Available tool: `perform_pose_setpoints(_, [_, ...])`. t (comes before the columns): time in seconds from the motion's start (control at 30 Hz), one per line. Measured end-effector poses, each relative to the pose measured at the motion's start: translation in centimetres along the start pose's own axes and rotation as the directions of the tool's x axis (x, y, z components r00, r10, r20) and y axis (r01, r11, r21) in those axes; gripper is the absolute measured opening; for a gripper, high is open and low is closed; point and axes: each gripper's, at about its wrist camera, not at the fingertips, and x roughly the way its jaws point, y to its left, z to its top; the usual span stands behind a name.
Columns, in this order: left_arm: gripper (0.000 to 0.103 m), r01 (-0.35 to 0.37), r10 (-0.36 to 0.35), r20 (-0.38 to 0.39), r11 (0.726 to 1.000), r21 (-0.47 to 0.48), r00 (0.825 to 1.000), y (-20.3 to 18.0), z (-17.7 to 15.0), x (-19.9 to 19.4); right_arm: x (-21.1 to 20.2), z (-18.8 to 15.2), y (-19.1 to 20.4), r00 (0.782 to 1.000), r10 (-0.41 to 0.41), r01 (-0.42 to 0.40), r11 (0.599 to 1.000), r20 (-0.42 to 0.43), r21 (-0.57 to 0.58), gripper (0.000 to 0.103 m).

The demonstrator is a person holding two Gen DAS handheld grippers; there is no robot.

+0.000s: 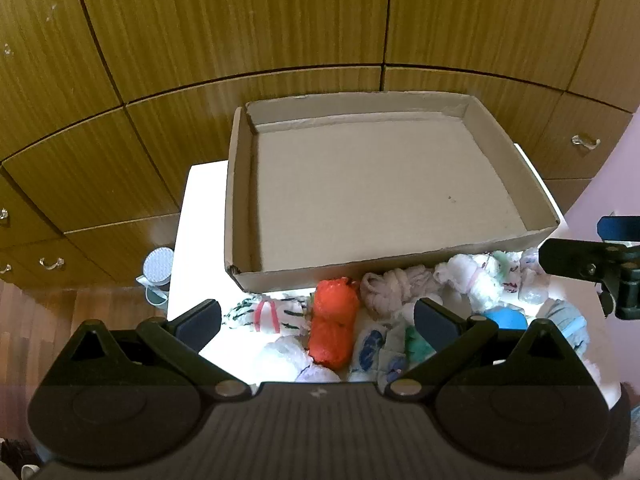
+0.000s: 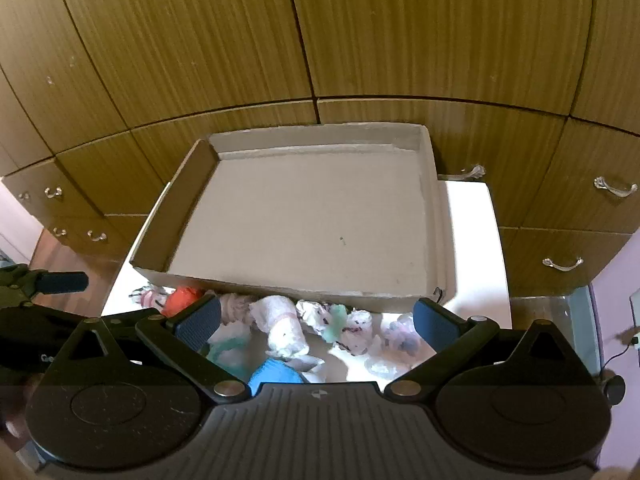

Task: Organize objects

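My left tool (image 1: 318, 326) is released: its two fingers stand spread wide with nothing between them, above the near part of the white desk (image 1: 196, 216). My right tool (image 2: 316, 324) is likewise released, fingers spread, gripping nothing, and its dark body shows at the right edge of the left wrist view.

A shallow cardboard box (image 1: 240, 200) sits on the desk, open side up, with a bare floor and nothing inside. Its near wall borders a row of small rolled cloth bundles (image 2: 284, 324) lying on the desk surface, outside the box.

Bundle positions, left wrist view:
- Orange bundle (image 1: 334, 326): directly between my left fingers, just in front of the box's near wall.
- White bundle with dark stripes and a pink band (image 1: 264, 314): just left of the orange one.
- Pale knitted bundle (image 1: 390, 286): just right of the orange one, close against the box wall.
- Blue bundle (image 1: 506, 318): farther right, beside the right finger.

Brown wooden cabinets (image 1: 280, 32) with metal handles stand behind the desk.
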Motion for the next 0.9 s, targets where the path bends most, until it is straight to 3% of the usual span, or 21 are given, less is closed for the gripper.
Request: perform_pose_setpoints(0.9, [0.102,0.009,-0.009,-0.011,1.0,-0.002,1.0,0.05,-0.48,0.04,-0.24,-0.5,0.22,1.0,0.0,0.0,1.0,-0.008,-0.004,0.103])
